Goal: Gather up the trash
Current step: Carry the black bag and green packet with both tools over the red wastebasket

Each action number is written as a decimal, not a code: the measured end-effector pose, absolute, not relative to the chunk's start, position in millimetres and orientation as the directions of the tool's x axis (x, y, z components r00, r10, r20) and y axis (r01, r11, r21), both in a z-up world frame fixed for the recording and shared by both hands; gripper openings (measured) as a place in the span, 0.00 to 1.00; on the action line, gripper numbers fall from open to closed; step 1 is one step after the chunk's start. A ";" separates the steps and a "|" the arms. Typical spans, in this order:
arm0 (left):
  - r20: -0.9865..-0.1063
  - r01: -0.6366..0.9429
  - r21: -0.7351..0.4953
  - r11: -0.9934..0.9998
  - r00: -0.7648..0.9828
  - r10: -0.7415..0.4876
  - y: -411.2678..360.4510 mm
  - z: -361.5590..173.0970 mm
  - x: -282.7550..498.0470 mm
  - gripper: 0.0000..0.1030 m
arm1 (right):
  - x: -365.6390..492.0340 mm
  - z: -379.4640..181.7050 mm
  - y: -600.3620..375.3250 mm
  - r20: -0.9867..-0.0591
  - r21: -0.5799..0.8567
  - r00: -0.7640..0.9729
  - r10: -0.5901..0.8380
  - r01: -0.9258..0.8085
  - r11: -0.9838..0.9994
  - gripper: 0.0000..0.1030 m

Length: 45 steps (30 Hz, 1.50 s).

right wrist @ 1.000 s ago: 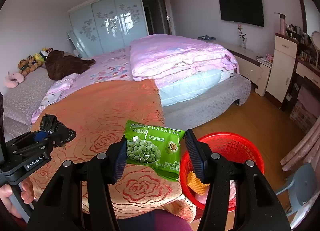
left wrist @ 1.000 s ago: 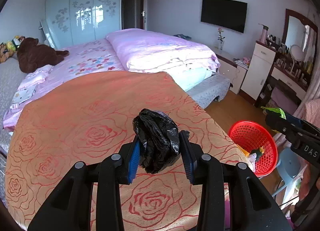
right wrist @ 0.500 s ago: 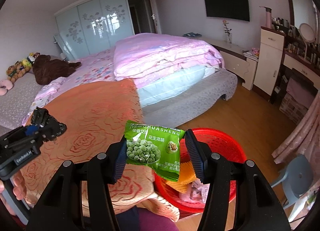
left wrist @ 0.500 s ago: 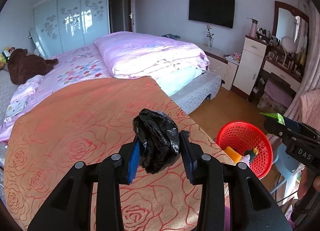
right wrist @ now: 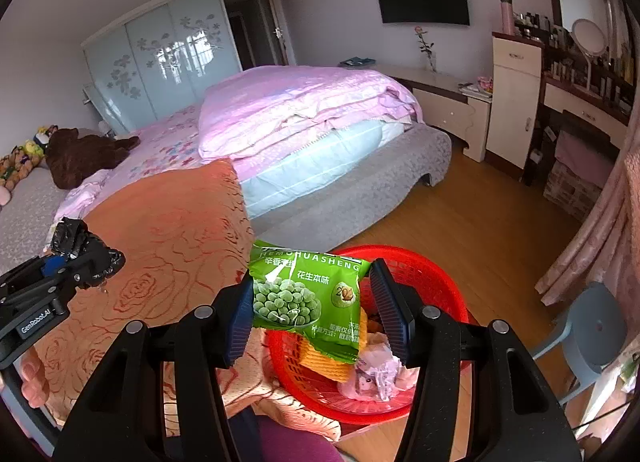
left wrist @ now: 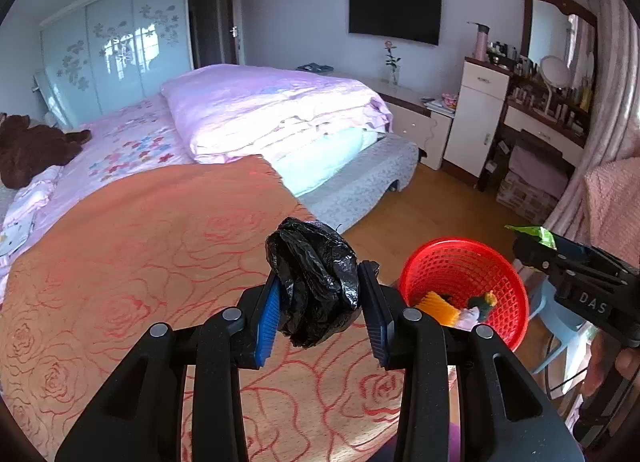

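Note:
My left gripper (left wrist: 320, 298) is shut on a crumpled black plastic bag (left wrist: 314, 282), held above the orange rose-patterned blanket (left wrist: 160, 246). My right gripper (right wrist: 312, 310) is shut on a green snack packet (right wrist: 308, 298), held over the near rim of the red mesh basket (right wrist: 432, 274). The basket (left wrist: 464, 270) stands on the wooden floor right of the bed and holds an orange wrapper and other trash. The right gripper also shows in the left wrist view (left wrist: 532, 248), and the left gripper in the right wrist view (right wrist: 86, 258).
A bed with a pink quilt (left wrist: 272, 110) fills the middle. A brown plush toy (right wrist: 84, 154) lies at its left. A blue stool (right wrist: 596, 322) stands right of the basket. A dresser with mirror (left wrist: 556, 110) and white cabinet (left wrist: 476, 114) line the right wall.
Both grippers have moved rightward toward the basket, each still holding its item. The basket now sits closer and more central under the green packet.

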<state>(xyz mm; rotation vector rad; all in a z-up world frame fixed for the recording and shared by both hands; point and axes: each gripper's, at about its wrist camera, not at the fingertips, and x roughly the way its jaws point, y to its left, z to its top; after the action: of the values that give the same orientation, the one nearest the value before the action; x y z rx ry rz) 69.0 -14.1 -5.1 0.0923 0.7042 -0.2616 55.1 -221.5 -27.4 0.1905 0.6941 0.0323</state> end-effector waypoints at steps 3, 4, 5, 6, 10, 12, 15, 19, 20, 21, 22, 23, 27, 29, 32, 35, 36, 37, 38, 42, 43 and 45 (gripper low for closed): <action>-0.652 0.289 -0.004 0.957 0.725 -0.222 -21.7 -6.8 69.6 0.35 | 55.3 -29.8 -228.5 -0.635 0.189 0.768 0.082 0.051 0.981 0.52; -0.652 0.294 -0.006 0.956 0.723 -0.227 -23.9 -7.3 69.9 0.35 | 55.7 -29.5 -230.1 -0.635 0.190 0.768 0.080 0.055 0.980 0.52; -0.652 0.304 -0.012 0.953 0.720 -0.238 -26.8 -8.2 70.5 0.34 | 55.5 -29.1 -231.8 -0.634 0.191 0.769 0.077 0.059 0.980 0.52; -0.653 0.310 -0.018 0.951 0.717 -0.246 -29.3 -8.3 71.6 0.35 | 55.3 -29.1 -233.8 -0.634 0.191 0.770 0.073 0.065 0.979 0.52; -0.663 0.335 -0.038 0.941 0.697 -0.275 -40.0 -12.4 75.0 0.35 | 55.7 -30.7 -241.4 -0.638 0.193 0.768 0.060 0.084 0.978 0.52; -0.666 0.351 -0.036 0.936 0.690 -0.284 -47.5 -14.0 76.6 0.35 | 55.5 -32.4 -245.5 -0.639 0.195 0.767 0.055 0.093 0.976 0.52; -0.669 0.371 -0.036 0.928 0.681 -0.298 -57.3 -15.3 77.2 0.35 | 56.1 -34.6 -249.4 -0.643 0.198 0.764 0.050 0.103 0.975 0.52; -0.677 0.391 -0.043 0.919 0.665 -0.315 -68.1 -17.3 79.1 0.35 | 58.0 -38.1 -254.7 -0.650 0.192 0.759 0.038 0.115 0.975 0.52; -0.681 0.397 -0.048 0.917 0.658 -0.321 -71.5 -18.6 80.0 0.35 | 58.5 -38.7 -255.4 -0.652 0.189 0.757 0.034 0.119 0.975 0.52; -0.684 0.401 -0.051 0.915 0.653 -0.325 -74.5 -20.0 81.4 0.35 | 59.0 -40.2 -256.9 -0.655 0.184 0.755 0.027 0.125 0.975 0.52; -0.685 0.404 -0.053 0.913 0.650 -0.328 -76.9 -20.3 82.1 0.35 | 59.3 -41.0 -259.1 -0.657 0.183 0.754 0.023 0.129 0.975 0.52; -0.687 0.410 -0.057 0.910 0.646 -0.334 -80.2 -21.4 82.7 0.35 | 59.5 -41.9 -261.0 -0.659 0.183 0.752 0.020 0.134 0.974 0.52; -0.686 0.431 -0.057 0.900 0.638 -0.349 -89.0 -23.4 82.9 0.35 | 58.4 -43.9 -266.7 -0.662 0.181 0.750 0.009 0.148 0.972 0.52; -0.686 0.444 -0.054 0.894 0.634 -0.356 -94.4 -25.1 82.2 0.35 | 57.6 -45.2 -270.3 -0.663 0.178 0.749 0.000 0.157 0.971 0.52; -0.691 0.459 -0.049 0.887 0.626 -0.362 -101.5 -28.2 82.2 0.35 | 56.6 -49.2 -275.5 -0.669 0.171 0.743 -0.012 0.170 0.970 0.52; -0.698 0.472 -0.044 0.881 0.616 -0.365 -109.7 -32.0 83.3 0.35 | 55.5 -53.9 -279.4 -0.678 0.168 0.735 -0.019 0.180 0.969 0.52; -0.700 0.475 -0.044 0.879 0.613 -0.366 -111.3 -33.1 83.3 0.35 | 55.3 -55.5 -280.5 -0.680 0.169 0.733 -0.019 0.182 0.969 0.52; -0.703 0.479 -0.045 0.876 0.608 -0.369 -113.3 -34.5 83.7 0.35 | 55.5 -57.1 -281.6 -0.683 0.170 0.731 -0.020 0.185 0.968 0.52; -0.706 0.484 -0.047 0.874 0.603 -0.371 -116.1 -35.8 84.7 0.35 | 55.9 -58.5 -283.3 -0.684 0.172 0.729 -0.019 0.187 0.967 0.52; -0.726 0.503 -0.052 0.863 0.574 -0.379 -124.8 -44.2 89.9 0.35 | 59.0 -63.6 -286.7 -0.692 0.175 0.722 -0.020 0.194 0.965 0.52; -0.731 0.508 -0.055 0.859 0.566 -0.381 -126.9 -46.2 91.0 0.35 | 59.1 -64.4 -287.2 -0.694 0.176 0.720 -0.020 0.196 0.965 0.52; -0.738 0.515 -0.059 0.855 0.554 -0.384 -131.3 -49.7 92.8 0.35 | 59.4 -66.3 -290.9 -0.696 0.180 0.718 -0.021 0.203 0.963 0.52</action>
<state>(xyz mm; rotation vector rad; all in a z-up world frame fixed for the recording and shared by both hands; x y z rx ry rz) 92.8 -131.3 -49.7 0.1717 0.8272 -0.5342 59.4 -290.9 -66.3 0.2519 0.7625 -0.1251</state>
